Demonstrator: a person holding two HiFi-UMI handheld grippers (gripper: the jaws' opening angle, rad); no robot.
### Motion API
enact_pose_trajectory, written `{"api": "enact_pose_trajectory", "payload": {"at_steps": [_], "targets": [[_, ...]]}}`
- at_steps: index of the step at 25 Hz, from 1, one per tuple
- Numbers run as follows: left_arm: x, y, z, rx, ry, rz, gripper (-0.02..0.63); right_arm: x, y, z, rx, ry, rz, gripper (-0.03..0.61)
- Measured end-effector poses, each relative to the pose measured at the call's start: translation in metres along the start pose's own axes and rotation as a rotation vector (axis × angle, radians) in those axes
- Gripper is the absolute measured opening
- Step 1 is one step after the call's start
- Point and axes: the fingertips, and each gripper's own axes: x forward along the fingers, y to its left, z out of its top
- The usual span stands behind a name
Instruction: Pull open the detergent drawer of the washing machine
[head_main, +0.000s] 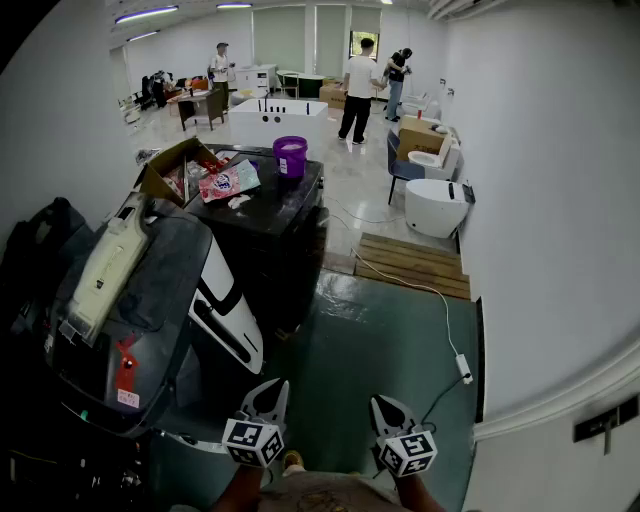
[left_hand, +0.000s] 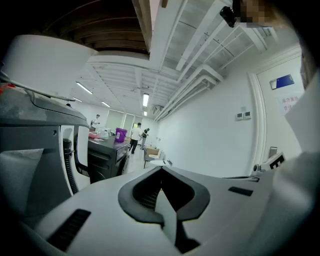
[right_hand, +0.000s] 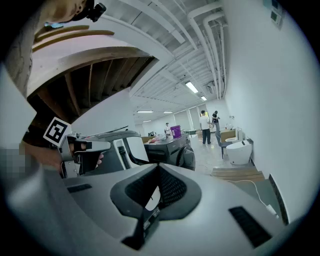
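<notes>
Our left gripper (head_main: 276, 388) and right gripper (head_main: 382, 403) have jaws together, empty. The washing machine (head_main: 160, 290) drawer likely slides stiffly, so we'd hook its front lip.

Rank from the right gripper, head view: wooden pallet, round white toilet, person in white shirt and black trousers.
1. wooden pallet, on the floor ahead of the right gripper.
2. round white toilet, by the right wall.
3. person in white shirt and black trousers, far back.
</notes>
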Motion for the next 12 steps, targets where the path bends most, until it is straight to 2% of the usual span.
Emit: {"api": "enact_pose_trajectory", "payload": {"at_steps": [12], "targets": [[-0.003,0.029,0.004,-0.012,0.011,-0.026,0.021,0.025,0.027,0.0,0.008,-0.006,-0.022,0.005]]}}
